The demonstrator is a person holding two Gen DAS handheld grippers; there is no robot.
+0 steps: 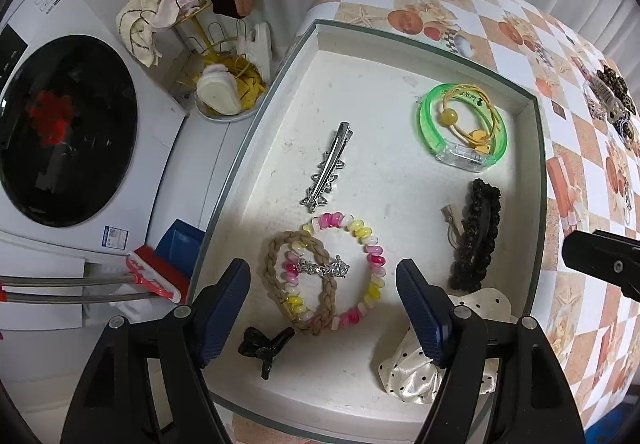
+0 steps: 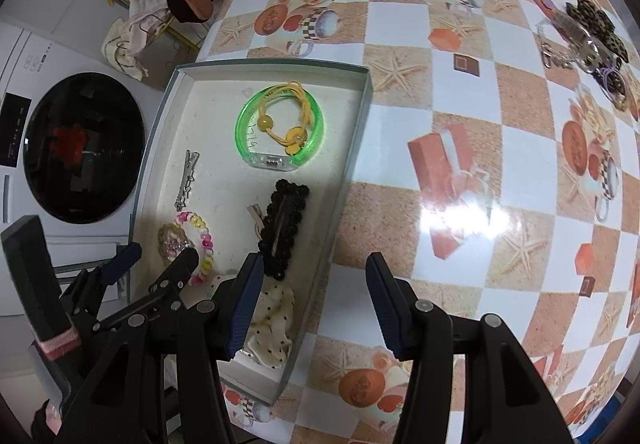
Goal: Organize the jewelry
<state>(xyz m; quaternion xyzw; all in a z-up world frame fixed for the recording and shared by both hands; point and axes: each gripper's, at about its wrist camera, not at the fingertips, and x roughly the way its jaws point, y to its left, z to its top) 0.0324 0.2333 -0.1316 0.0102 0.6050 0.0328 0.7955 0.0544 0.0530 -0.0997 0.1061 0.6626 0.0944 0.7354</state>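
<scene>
Most of the jewelry already lay in the shallow white cardboard box tray point(image 1: 516, 100), which sat at the left edge of the checkered-cloth bench point(image 2: 460, 92). A small pile of leopard-print and metal hair pieces point(image 2: 592, 40) remained on the bench, well apart from the tray, at its far right.

The left hand-held gripper point(image 1: 324, 284) hung over the tray's near end with its jaws wide and empty, above the pink-and-yellow beaded bracelet point(image 1: 372, 268) that overlapped a tan braided hair tie point(image 1: 276, 272). The right hand-held gripper point(image 2: 316, 300) was also wide and empty, over the tray's right wall and the bare bench beside it.

By my judgement the sorting was well along, and the step in hand was fetching another piece. That would call for the right hand-held gripper to reach far across to the pile.

The silver star-studded metal hair clip point(image 1: 326, 168) lay flat in the tray, its long axis running roughly along the tray's length, pointed tip away from the cameras. The black beaded snap clip point(image 1: 476, 236) lay nearly parallel, by the right wall.
</scene>
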